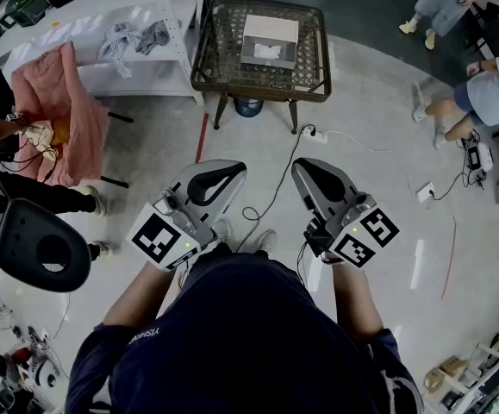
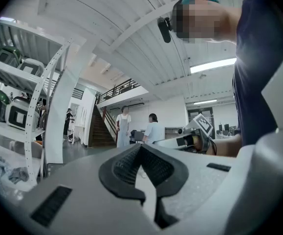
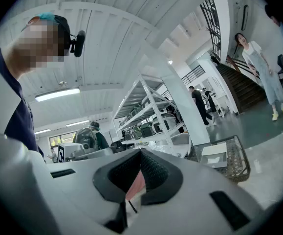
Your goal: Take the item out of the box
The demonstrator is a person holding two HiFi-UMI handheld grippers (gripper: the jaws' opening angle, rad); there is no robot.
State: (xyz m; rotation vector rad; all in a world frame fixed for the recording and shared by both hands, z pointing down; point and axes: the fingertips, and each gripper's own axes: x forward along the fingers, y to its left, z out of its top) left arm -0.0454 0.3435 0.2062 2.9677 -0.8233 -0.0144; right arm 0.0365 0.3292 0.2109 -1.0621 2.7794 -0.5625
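On wicker table, open grey box, white item

A pale glossy floor spreads beneath a white perforated-steel shelving rack and a dark wire-mesh square table, while a white ribbed ceiling carries bright strip lights above a dark staircase.

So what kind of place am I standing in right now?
Probably a large indoor workshop or lab hall: tall white metal shelving racks loaded with equipment, power cables trailing over the pale polished floor, and a dark staircase up to a railed mezzanine.
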